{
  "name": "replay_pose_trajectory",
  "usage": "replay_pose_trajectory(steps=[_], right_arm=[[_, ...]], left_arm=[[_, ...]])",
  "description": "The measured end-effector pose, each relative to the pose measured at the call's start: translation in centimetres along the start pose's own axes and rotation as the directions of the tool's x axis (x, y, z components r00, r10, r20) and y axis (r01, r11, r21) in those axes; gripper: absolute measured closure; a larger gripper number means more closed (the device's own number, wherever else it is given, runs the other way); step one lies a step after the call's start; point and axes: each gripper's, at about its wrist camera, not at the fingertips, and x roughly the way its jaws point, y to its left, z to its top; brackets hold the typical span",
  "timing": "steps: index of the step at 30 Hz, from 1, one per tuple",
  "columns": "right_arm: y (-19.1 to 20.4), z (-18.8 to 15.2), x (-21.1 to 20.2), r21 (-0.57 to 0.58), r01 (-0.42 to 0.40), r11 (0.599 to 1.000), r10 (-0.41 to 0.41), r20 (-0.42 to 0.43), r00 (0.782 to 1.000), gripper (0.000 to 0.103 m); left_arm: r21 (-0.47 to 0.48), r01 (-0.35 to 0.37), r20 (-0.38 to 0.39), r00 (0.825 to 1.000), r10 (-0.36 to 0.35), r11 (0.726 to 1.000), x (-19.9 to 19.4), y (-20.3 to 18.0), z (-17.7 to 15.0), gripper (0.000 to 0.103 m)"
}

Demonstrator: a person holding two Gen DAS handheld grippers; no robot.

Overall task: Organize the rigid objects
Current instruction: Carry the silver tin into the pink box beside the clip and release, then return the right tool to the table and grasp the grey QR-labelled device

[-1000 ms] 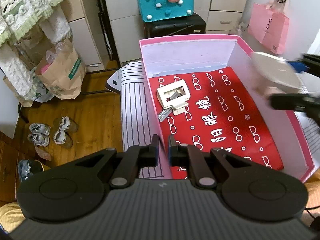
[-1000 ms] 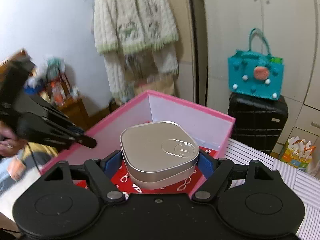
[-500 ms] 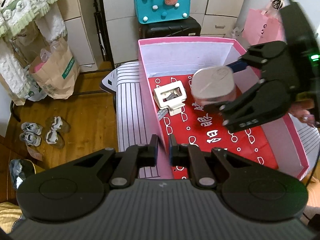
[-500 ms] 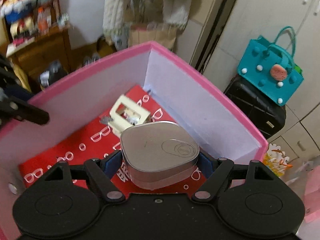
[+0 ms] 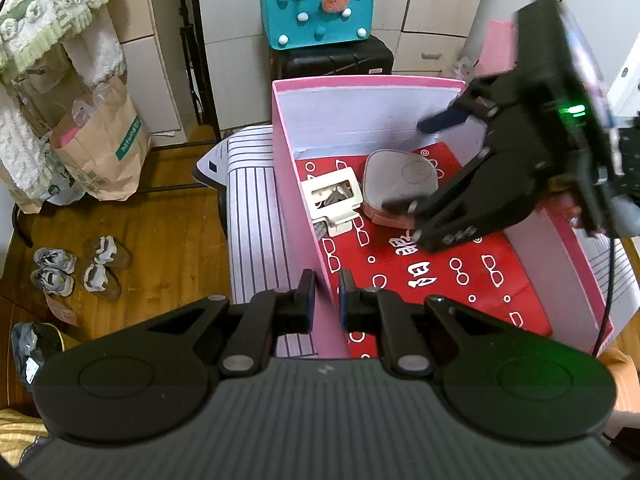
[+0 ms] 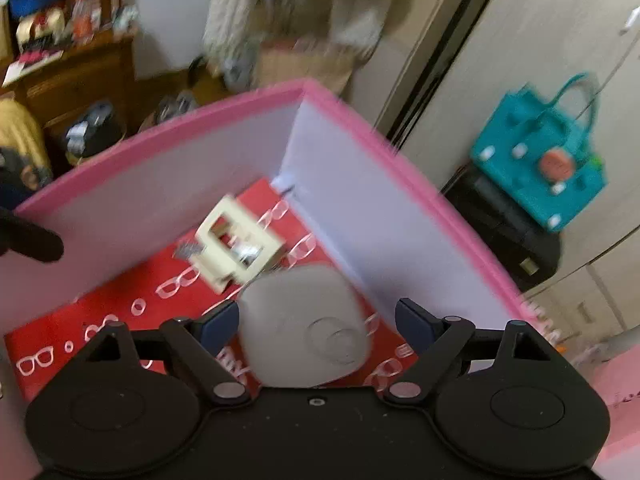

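Observation:
A pink box (image 5: 287,184) with a red patterned floor stands on a striped surface. My left gripper (image 5: 325,292) is shut on the box's near left wall. Inside, a cream plastic holder (image 5: 332,196) lies by that wall. A silver rounded tin (image 5: 396,176) rests on the red floor right beside it. My right gripper (image 5: 418,166) reaches into the box over the tin. In the right wrist view the tin (image 6: 300,320) lies between the blue pads (image 6: 416,324). The jaws are opening, and a gap shows on the right side. The cream holder (image 6: 236,248) sits just beyond.
A teal bag (image 5: 318,4) sits on a black suitcase (image 5: 332,60) behind the box. A paper bag (image 5: 100,148) and shoes (image 5: 76,268) are on the wooden floor at left. The striped cloth (image 5: 256,224) runs along the box's left side. A pink bag (image 5: 496,48) hangs at right.
My right gripper carried the tin in from the right, lowered it onto the red floor next to the cream holder, and widened its jaws off it. The left gripper kept its hold on the wall.

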Motion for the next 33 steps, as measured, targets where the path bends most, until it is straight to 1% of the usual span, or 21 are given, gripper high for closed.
replay_pose_trajectory(steps=[1,3,6,10,13,15,19,21,23,25,27,30,33], right_arm=[[-0.4,-0.2,-0.8,0.025,0.005,1.0,-0.006,0.037,0.999,0.015],[-1.2,-1.0,-2.9,0.074,-0.022,0.997,0.014,0.105,0.994,0.015],[-2.6,-2.9,-6.2,0.152,-0.054,0.987,0.023,0.198,0.98,0.015],[-4.1,-6.1,-9.6,0.26,-0.078,0.963,0.01,0.253,0.967,0.015],[-4.8,-8.9,-11.5,0.344,-0.091,0.935,-0.002,0.262,0.965,0.015],[-5.3,-10.8,-12.6,0.392,-0.085,0.916,-0.024,0.264,0.964,0.015],[-5.3,-14.3,-13.2,0.474,-0.031,0.88,-0.075,0.204,0.976,0.015],[-5.4,-16.0,-13.8,0.492,-0.033,0.87,-0.072,0.194,0.978,0.015],[-5.3,-17.5,-14.2,0.503,-0.067,0.861,-0.048,0.213,0.976,0.015],[-5.3,-19.2,-14.5,0.52,-0.122,0.845,-0.02,0.258,0.966,0.015],[-5.0,-20.6,-14.5,0.535,-0.153,0.831,-0.008,0.288,0.958,0.015],[-4.7,-22.3,-14.3,0.543,-0.152,0.826,-0.024,0.302,0.953,0.015],[-4.7,-23.3,-13.9,0.555,-0.138,0.82,-0.036,0.291,0.956,0.015]], left_arm=[[-0.001,0.001,0.001,1.0,-0.001,1.0,0.0,0.1,0.0,0.092],[-0.003,0.005,0.003,1.0,-0.005,1.0,0.1,0.1,0.1,0.092],[0.001,0.002,0.004,1.0,-0.002,1.0,0.1,-0.1,0.1,0.092],[0.004,0.002,-0.002,1.0,-0.002,1.0,0.2,-0.1,0.2,0.092],[0.014,-0.004,-0.004,1.0,0.005,1.0,0.3,-0.3,0.2,0.092],[0.022,-0.012,-0.005,1.0,0.012,1.0,0.3,-0.5,0.2,0.092],[0.039,-0.031,-0.01,0.999,0.031,0.999,0.3,-1.0,0.3,0.092],[0.048,-0.042,-0.012,0.999,0.043,0.998,0.4,-1.3,0.3,0.092],[0.051,-0.054,-0.014,0.998,0.055,0.997,0.4,-1.6,0.3,0.092],[0.046,-0.062,-0.018,0.998,0.063,0.997,0.5,-1.7,0.4,0.092],[0.045,-0.073,-0.029,0.997,0.074,0.996,0.5,-2.0,0.5,0.092],[0.049,-0.095,-0.032,0.995,0.097,0.994,0.5,-2.4,0.6,0.092],[0.04,-0.117,-0.033,0.992,0.118,0.992,0.6,-2.7,0.6,0.092]])
